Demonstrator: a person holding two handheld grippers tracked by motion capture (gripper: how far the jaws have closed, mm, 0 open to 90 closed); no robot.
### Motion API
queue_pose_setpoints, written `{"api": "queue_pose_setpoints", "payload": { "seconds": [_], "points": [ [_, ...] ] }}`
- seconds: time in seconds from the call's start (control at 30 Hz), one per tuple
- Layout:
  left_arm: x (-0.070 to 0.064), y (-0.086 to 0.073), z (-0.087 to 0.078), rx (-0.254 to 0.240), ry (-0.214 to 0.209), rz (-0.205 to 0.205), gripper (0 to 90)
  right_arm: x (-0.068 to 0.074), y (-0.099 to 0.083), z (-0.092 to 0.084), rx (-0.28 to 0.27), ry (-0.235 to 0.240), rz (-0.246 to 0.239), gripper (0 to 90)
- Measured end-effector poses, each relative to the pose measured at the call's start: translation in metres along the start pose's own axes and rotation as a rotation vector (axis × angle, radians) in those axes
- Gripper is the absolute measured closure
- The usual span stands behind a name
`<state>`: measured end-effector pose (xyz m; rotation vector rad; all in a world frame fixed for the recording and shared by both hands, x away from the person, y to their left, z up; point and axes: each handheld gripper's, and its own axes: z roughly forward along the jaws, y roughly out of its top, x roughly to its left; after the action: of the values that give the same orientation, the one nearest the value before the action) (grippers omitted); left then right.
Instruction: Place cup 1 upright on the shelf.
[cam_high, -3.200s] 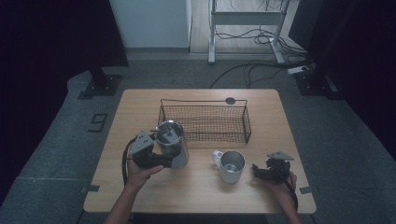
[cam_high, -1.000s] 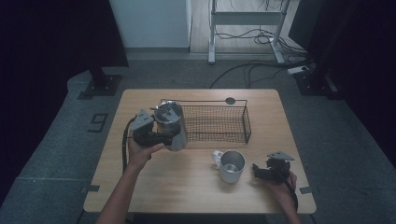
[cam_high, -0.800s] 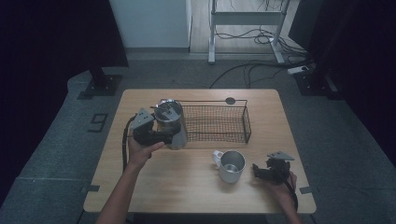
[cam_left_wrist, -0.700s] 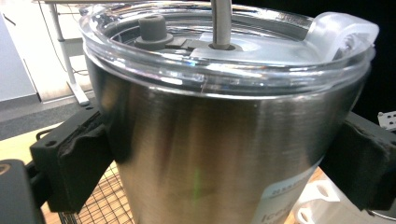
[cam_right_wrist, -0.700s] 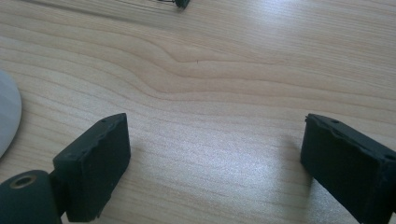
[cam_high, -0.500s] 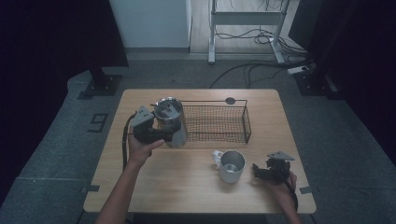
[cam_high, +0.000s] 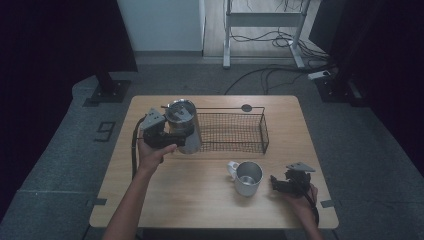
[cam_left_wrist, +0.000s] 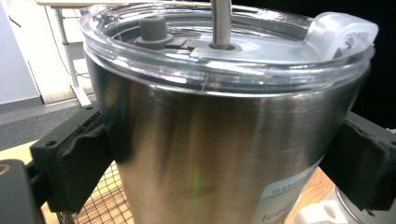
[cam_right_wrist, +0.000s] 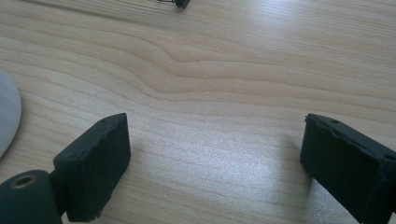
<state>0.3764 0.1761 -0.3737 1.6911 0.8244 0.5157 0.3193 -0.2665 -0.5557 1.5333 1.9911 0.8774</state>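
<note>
The left gripper (cam_high: 179, 137) pinches a steel tumbler (cam_high: 183, 125) by its body, one black pad (cam_left_wrist: 77, 161) on each side, just under the clear lid (cam_left_wrist: 224, 44). In the high view the tumbler sits at the left end of the wire basket (cam_high: 230, 131), at or over its rim; whether it is lifted clear of the counter (cam_high: 200, 195) cannot be told.

The tumbler looks stiff and fairly heavy for its size, and its brushed metal wall is smooth and tapered, so it could slide downward through the pads if the squeeze slackens. The grip high on the wide part, below the lid's lip, seems sound: the lip gives a stop. The lid and the straw (cam_left_wrist: 221, 21) through it look like plastic and metal fittings that may pop off, so they are poor places to take hold.

The right gripper (cam_high: 284, 184) rests low on the counter beside a mug (cam_high: 247, 177), its jaws spread wide over bare wood with nothing between them.
</note>
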Motion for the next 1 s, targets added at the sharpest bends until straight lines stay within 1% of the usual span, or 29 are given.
{"api": "queue_pose_setpoints", "payload": {
  "seconds": [0.13, 0.2, 0.37, 0.57, 0.6, 0.8, 1.0],
  "points": [
    [0.003, 0.003, 0.002, 0.003, 0.009, 0.0, 4.5, 0.0, 0.0, 0.0, 0.0, 0.0, 0.0, 8.3],
    [0.007, 0.004, 0.005, 0.008, 0.014, -0.009, 4.4, 0.0, 0.0, 0.0, 0.0, 0.0, 0.0, 8.3],
    [0.011, 0.006, 0.01, 0.013, 0.023, -0.01, 4.4, 0.0, 0.0, 0.0, 0.0, 0.0, 0.001, 8.3],
    [0.012, 0.007, 0.016, 0.019, 0.024, -0.008, 4.5, 0.0, 0.0, 0.0, -0.002, -0.001, 0.002, 8.4],
    [0.012, 0.007, 0.02, 0.023, 0.021, -0.009, 4.5, 0.0, 0.0, 0.0, -0.002, -0.002, 0.002, 8.5],
    [0.012, 0.008, 0.028, 0.029, 0.017, -0.007, 4.5, 0.0, 0.0, 0.0, -0.003, -0.003, 0.003, 9.0],
    [0.012, 0.013, 0.031, 0.03, 0.022, 0.004, 4.5, 0.0, -0.001, -0.001, -0.004, -0.006, 0.003, 9.3]
  ]
}}
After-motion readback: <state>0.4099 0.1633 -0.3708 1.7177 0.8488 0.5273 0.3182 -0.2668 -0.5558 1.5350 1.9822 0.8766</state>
